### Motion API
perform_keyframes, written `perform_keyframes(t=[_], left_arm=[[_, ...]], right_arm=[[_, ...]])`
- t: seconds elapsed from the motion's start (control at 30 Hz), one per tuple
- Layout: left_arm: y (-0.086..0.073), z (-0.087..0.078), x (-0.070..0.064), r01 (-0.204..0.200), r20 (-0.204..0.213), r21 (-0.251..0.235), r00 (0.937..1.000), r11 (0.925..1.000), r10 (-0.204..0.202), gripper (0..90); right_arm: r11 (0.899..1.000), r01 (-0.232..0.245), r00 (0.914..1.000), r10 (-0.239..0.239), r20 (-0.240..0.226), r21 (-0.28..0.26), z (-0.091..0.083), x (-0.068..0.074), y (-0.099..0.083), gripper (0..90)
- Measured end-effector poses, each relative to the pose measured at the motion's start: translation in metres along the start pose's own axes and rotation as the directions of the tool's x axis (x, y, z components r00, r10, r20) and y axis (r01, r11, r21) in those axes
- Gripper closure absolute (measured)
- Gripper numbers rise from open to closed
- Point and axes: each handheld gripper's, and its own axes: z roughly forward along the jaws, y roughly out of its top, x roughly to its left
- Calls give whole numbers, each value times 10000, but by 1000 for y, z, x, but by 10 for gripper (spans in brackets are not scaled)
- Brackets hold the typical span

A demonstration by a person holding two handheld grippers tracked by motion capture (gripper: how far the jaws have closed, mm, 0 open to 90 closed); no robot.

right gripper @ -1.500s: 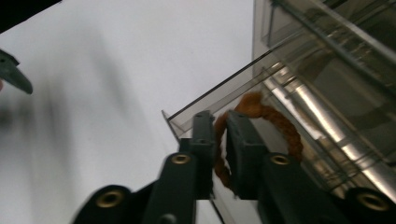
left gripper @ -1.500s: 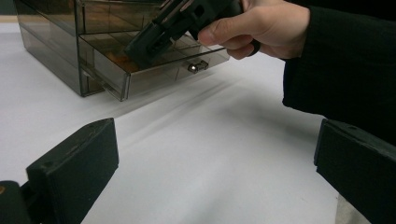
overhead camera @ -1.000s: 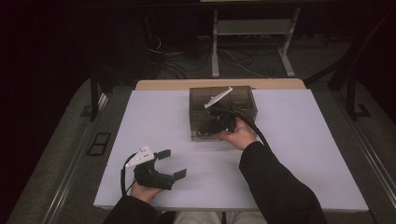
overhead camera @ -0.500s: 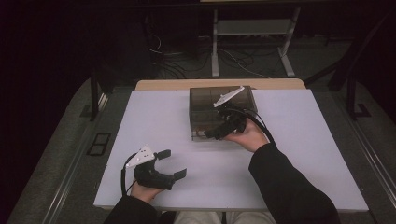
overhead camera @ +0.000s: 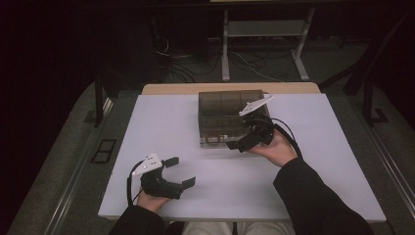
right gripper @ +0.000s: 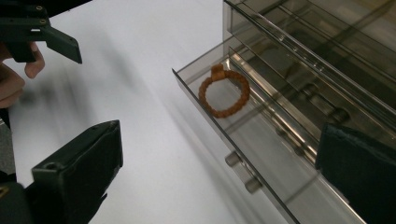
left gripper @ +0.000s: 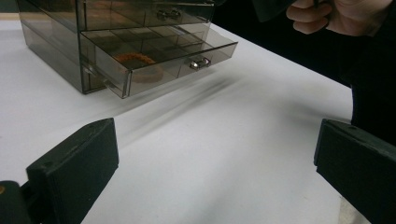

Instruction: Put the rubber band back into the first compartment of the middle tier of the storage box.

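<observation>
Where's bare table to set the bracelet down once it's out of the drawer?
The widest bare patch is the white table left of the drawer box, above the left gripper. Another lies right of the right gripper, toward the far edge. It is crowded before the open drawer holding the bracelet.

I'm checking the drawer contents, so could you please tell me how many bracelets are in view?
1. A brown beaded bracelet lies in the pulled-out bottom drawer of the smoky clear drawer box, near one end. The tinted upper drawers may hide others.
</observation>
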Motion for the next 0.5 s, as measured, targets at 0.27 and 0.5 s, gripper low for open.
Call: perform_keyframes(t=[0.27, 0.5], left_arm=[[0, 0, 0, 17, -13, -4, 10000, 10000, -17, 0], [0, 0, 0, 33, -13, 1, 10000, 10000, -33, 0]], right_arm=[[9998, -158, 9998, 160, 148, -141, -17, -4, -15, 2], [9990, -310, 9992, 317, 248, -307, -28, -6, -29, 2]])
